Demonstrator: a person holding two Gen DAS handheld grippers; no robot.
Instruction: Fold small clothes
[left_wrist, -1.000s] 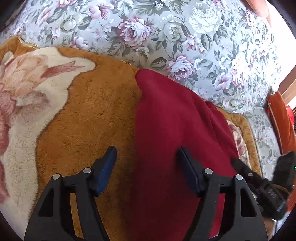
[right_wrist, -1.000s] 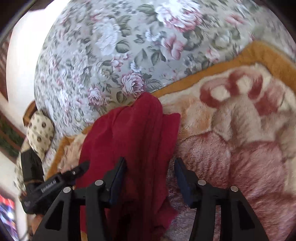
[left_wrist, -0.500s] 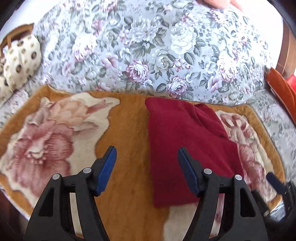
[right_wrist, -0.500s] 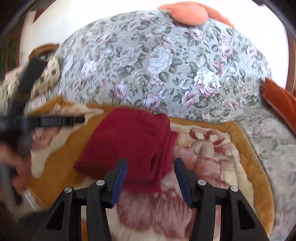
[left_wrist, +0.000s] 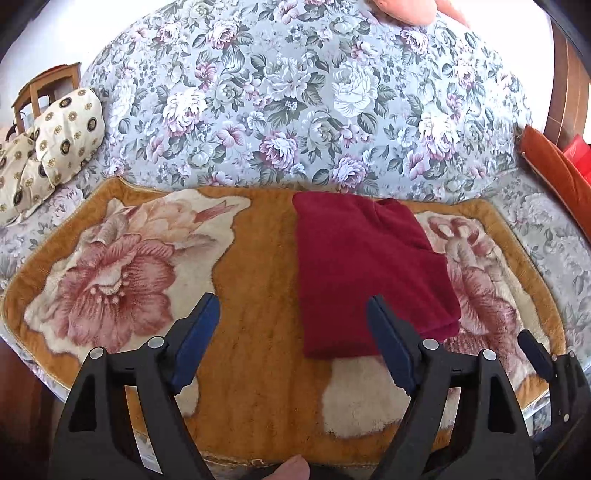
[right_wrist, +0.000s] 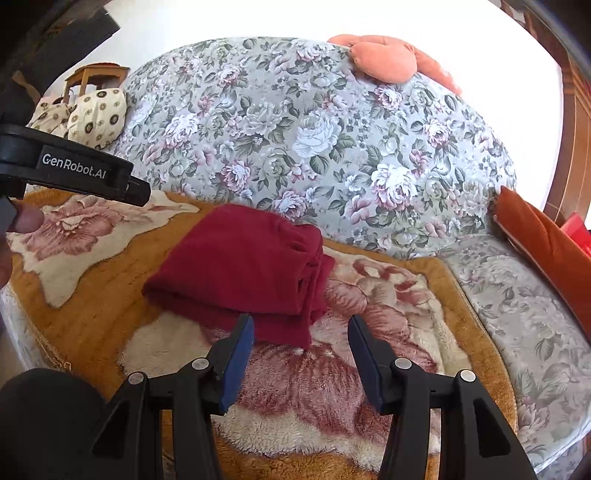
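I lift my left gripper (left_wrist: 291, 325), jaws opening and empty, and my open, empty right gripper (right_wrist: 301, 338) straight off the folded red garment (left_wrist: 365, 273), snagging no edge

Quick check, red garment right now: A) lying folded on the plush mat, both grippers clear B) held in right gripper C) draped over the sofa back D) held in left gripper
A: the red garment lies folded on the plush mat; nothing sits between the pads of either the left gripper or the right gripper.
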